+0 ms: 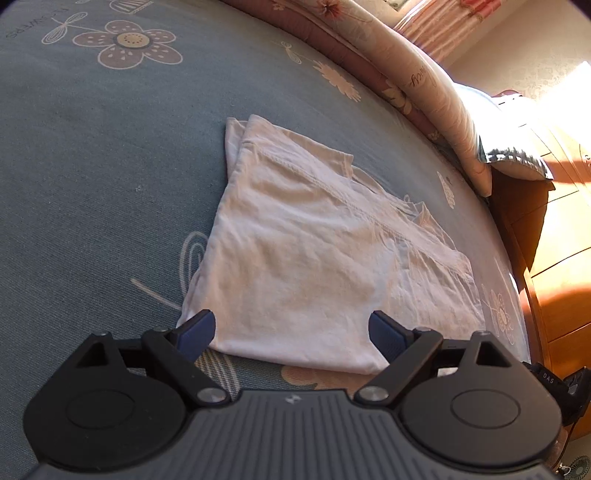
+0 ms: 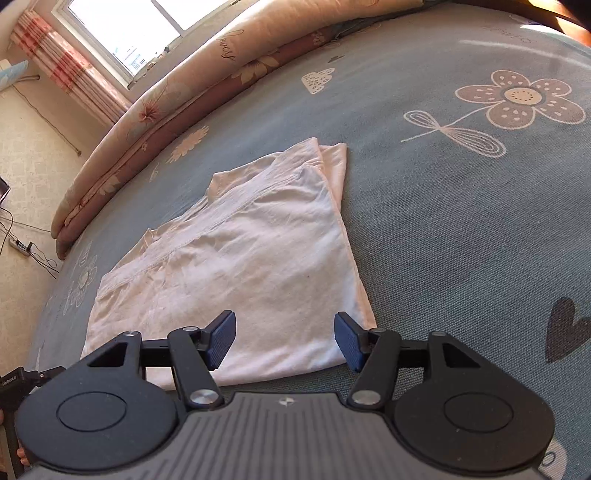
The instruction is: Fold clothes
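Left gripper [image 1: 291, 334] spread wide, nothing held, its blue pads [image 1: 197, 332] straddling the near edge of the folded white garment [image 1: 314, 258]. Right gripper [image 2: 284, 338] gaping too, empty, over the garment's near right corner [image 2: 240, 266]. The cloth lies flat ahead of both on the blue flowered bedsheet [image 2: 461, 229]. Beyond it, a rolled floral quilt [image 2: 192, 85], then the window [image 2: 147, 26].

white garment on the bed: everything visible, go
The white garment looks like thin, lightly creased cotton, already folded into a rough rectangle, with stitched hems crossing its top and layered edges showing at the far end. It lies flat on the blue floral bedsheet. Both tongs, left and right, are open over its near edge, gripping nothing.
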The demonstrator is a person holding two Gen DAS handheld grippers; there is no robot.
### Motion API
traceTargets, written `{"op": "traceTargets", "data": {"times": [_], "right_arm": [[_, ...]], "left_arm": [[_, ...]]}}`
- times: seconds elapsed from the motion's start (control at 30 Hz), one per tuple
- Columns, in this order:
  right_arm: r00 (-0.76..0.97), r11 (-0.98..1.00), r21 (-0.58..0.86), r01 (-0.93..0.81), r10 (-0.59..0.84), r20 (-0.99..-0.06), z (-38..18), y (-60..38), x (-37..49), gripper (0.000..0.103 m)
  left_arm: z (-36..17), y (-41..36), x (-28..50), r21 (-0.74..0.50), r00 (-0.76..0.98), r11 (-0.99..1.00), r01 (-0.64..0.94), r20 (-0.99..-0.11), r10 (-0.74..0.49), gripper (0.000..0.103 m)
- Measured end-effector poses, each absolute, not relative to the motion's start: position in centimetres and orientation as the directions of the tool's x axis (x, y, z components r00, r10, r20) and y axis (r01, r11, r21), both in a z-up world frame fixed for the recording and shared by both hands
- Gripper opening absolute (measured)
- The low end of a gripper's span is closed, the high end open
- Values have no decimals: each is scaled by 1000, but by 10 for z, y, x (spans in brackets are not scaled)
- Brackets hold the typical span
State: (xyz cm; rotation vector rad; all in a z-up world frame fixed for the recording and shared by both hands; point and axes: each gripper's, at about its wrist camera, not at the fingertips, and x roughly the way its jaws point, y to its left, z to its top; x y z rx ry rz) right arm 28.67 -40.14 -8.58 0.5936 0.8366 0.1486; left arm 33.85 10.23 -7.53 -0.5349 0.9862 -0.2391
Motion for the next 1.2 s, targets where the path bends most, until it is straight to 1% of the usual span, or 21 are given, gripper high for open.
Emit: {"op": "traceTargets", "data": {"times": [0.13, 0.23, 0.3, 0.37, 0.43, 0.53, 0.6, 0.63, 0.73, 0.83, 0.93, 1.03, 1.1, 1.2], "right_arm": [[646, 835, 549, 30, 403, -648, -84, -370, 296, 68], [625, 836, 549, -26, 442, -643, -82, -346, 302, 68], [612, 837, 545, -53, 458, -644, -82, -334, 304, 68], [611, 844, 535, -49, 449, -652, -82, -334, 303, 68], [619, 847, 530, -33, 434, -654, -82, -340, 301, 68], [632, 832, 554, -4, 431, -643, -84, -352, 299, 69], [632, 825, 564, 10, 432, -643, -86, -357, 299, 69], [632, 828, 560, 14, 427, -647, -86, -357, 299, 69], [633, 842, 539, 25, 404, -661, -87, -360, 298, 69], [650, 843, 536, 36, 388, -654, -83, -372, 293, 69], [676, 790, 611, 49, 424, -603, -80, -387, 288, 69], [650, 749, 663, 16, 496, -576, -84, -377, 293, 70], [625, 749, 662, -18, 525, -578, -85, -359, 297, 70], [589, 730, 679, -77, 583, -559, -88, -331, 302, 70]], "left_arm": [[-78, 96, 348, -547, 541, 836, -42, -716, -441, 90], [-88, 99, 356, -522, 520, 849, -84, -750, -409, 90], [-95, 109, 356, -543, 518, 831, -123, -749, -413, 90], [-91, 116, 352, -571, 533, 810, -137, -732, -426, 90], [-82, 117, 349, -557, 558, 821, -127, -724, -405, 90], [-78, 113, 348, -560, 559, 823, -99, -715, -420, 90], [-85, 107, 351, -564, 523, 822, -81, -726, -447, 90], [-89, 105, 352, -546, 511, 833, -89, -743, -432, 90], [-93, 110, 350, -538, 522, 832, -133, -752, -402, 88], [-79, 113, 343, -552, 579, 825, -116, -713, -395, 89], [-76, 105, 344, -586, 571, 808, -69, -687, -450, 91], [-87, 85, 350, -589, 517, 807, -48, -706, -484, 91], [-91, 71, 352, -599, 491, 800, -26, -705, -512, 91], [-94, 49, 353, -660, 449, 751, 24, -664, -598, 91]]}}
